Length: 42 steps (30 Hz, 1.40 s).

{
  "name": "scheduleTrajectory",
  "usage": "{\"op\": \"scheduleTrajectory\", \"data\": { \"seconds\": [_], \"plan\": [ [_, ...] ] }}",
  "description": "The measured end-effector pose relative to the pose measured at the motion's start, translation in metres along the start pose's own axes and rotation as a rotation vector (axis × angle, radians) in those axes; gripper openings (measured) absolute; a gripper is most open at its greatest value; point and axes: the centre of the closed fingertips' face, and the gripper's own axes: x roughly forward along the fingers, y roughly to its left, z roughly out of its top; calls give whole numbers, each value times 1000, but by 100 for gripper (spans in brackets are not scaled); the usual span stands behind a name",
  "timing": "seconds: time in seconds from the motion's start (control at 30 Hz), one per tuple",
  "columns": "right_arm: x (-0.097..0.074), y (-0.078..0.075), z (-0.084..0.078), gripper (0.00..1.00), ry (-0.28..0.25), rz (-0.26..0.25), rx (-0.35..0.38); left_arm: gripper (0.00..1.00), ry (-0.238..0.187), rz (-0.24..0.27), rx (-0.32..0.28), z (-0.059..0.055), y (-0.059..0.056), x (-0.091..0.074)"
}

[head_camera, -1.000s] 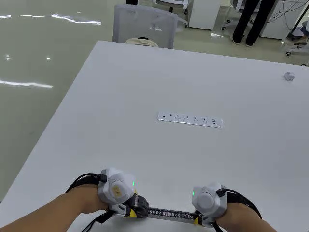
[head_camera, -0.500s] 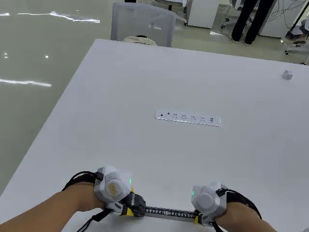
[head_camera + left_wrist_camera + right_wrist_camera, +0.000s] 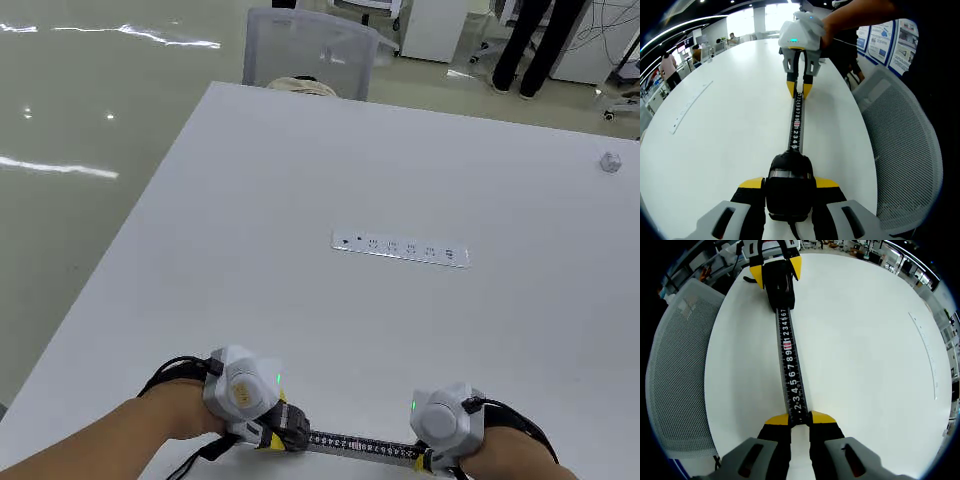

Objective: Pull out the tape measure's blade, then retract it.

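Note:
The tape measure's black case [image 3: 789, 184] sits between the yellow-tipped fingers of my left gripper [image 3: 789, 184], which is shut on it. Its dark numbered blade [image 3: 790, 371] stretches across the white table [image 3: 300, 180] to my right gripper [image 3: 800, 418], which is shut on the blade's end. In the head view the case [image 3: 287, 430] and the left gripper [image 3: 280, 432] are at the table's near edge, the blade [image 3: 360, 444] runs right to the right gripper [image 3: 420, 458]. In the left gripper view the right gripper [image 3: 798, 89] pinches the far end of the blade [image 3: 796, 125]. The right gripper view shows the case [image 3: 779, 285] held by the left gripper [image 3: 776, 266].
A white power strip [image 3: 400, 249] lies mid-table. A small pale object [image 3: 610, 162] rests far right. A grey mesh chair [image 3: 310, 52] stands at the table's far end, another mesh chair [image 3: 905, 150] beside the near edge. A person's legs [image 3: 530, 45] stand beyond.
The right gripper has moved a little further right, so slightly more blade shows between the grippers. The left gripper holds about the same place; the head camera shifted a bit.

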Motion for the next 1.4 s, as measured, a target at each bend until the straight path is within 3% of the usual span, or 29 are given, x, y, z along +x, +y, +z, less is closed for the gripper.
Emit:
{"op": "scheduleTrajectory", "data": {
  "seconds": [1.4],
  "plan": [
    [-7, -3, -22, 12, -6, -18, 23, 32, 4, -4, 0, 0, 0, 0]
  ]
}}
